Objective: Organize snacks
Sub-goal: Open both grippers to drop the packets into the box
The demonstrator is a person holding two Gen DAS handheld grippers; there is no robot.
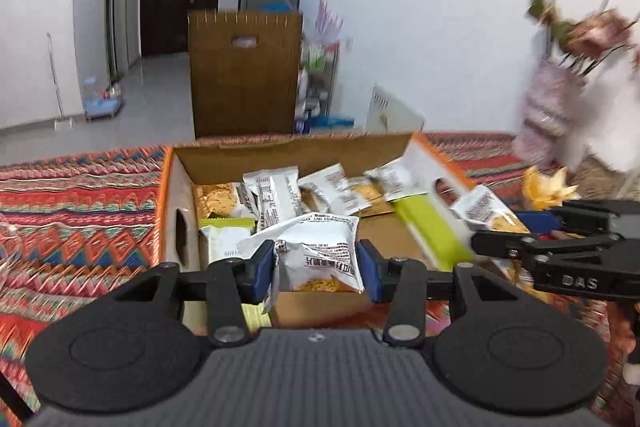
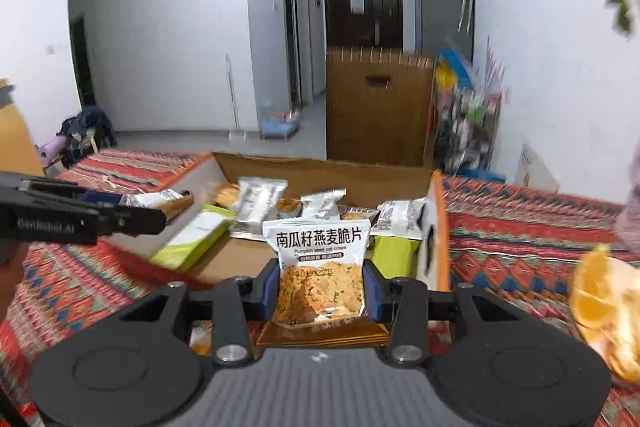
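Silver snack packet (image 1: 316, 251) clamped between blue pads of left gripper (image 1: 318, 265), above open cardboard box (image 1: 296, 149) just ahead. Pumpkin-seed crisp packet (image 2: 320, 267) pinched by right gripper (image 2: 320, 285); lower edge hidden behind gripper body. Right-hand flowers (image 1: 580, 27) smeared by blur.

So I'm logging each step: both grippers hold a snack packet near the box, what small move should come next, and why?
Probably carry both on over the cardboard box and release. The left gripper is shut on a silver packet, the right gripper on a pumpkin seed oat crisp packet, and similar packets already lie inside.
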